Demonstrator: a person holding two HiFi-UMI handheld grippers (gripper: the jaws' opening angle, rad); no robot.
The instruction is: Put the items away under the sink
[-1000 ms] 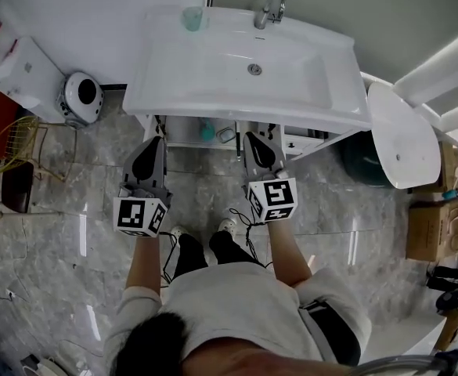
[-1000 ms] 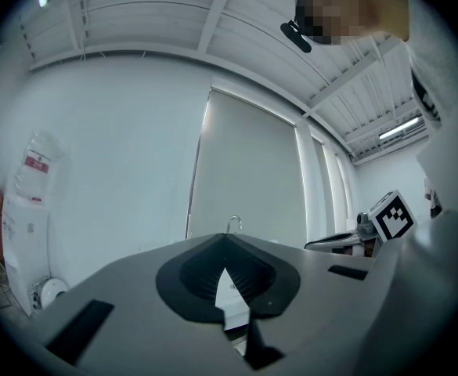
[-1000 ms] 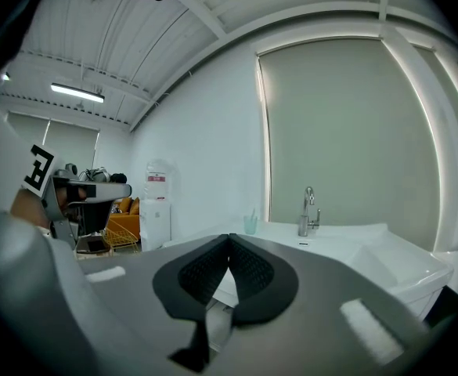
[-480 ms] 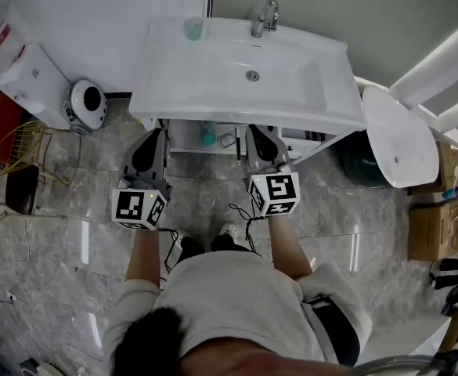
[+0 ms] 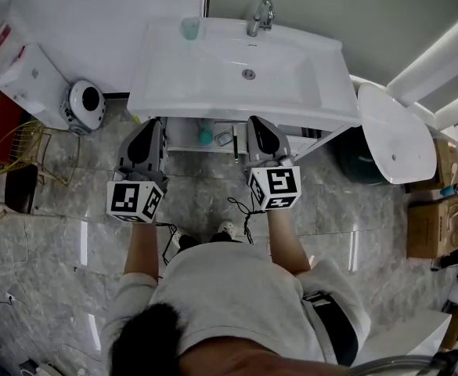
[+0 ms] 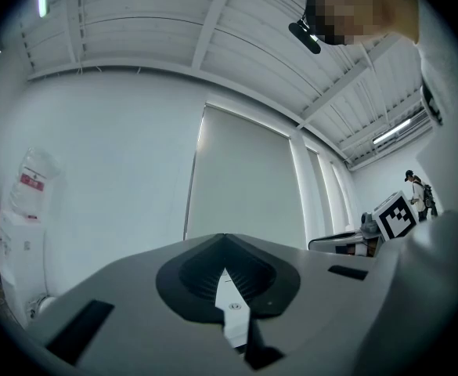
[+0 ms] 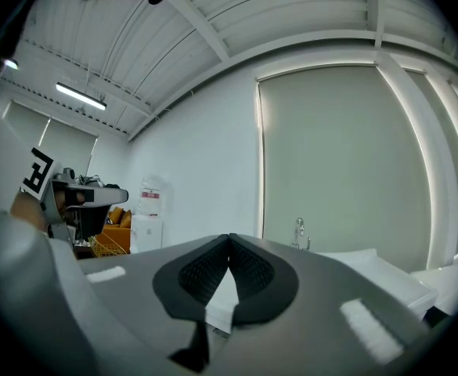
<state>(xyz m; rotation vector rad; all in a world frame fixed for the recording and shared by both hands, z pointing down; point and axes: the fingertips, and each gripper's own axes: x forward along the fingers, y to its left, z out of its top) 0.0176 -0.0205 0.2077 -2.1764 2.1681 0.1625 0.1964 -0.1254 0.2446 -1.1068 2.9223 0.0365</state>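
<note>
The white sink point(image 5: 213, 84) hangs on the wall ahead, with an open shelf point(image 5: 183, 135) beneath it. On that shelf stand a teal bottle point(image 5: 205, 135) and a small clear item point(image 5: 225, 138). A teal cup point(image 5: 189, 28) sits on the sink's back left corner, left of the faucet point(image 5: 258, 14). My left gripper point(image 5: 153, 124) and right gripper point(image 5: 254, 121) are held side by side in front of the shelf, pointing up and forward. Both are shut and hold nothing, as the left gripper view point(image 6: 223, 251) and right gripper view point(image 7: 229, 241) show.
A round white appliance point(image 5: 84, 102) sits on the marble floor left of the sink, near a water dispenser point(image 5: 25, 73) and a wire basket point(image 5: 17, 143). A white oval lid point(image 5: 395, 135) and a dark bin point(image 5: 354, 159) stand at the right. Cardboard boxes point(image 5: 436, 225) lie farther right.
Both grippers stay shut and side by side. The whole scene has slid slightly up in the head view, and my feet show less.
</note>
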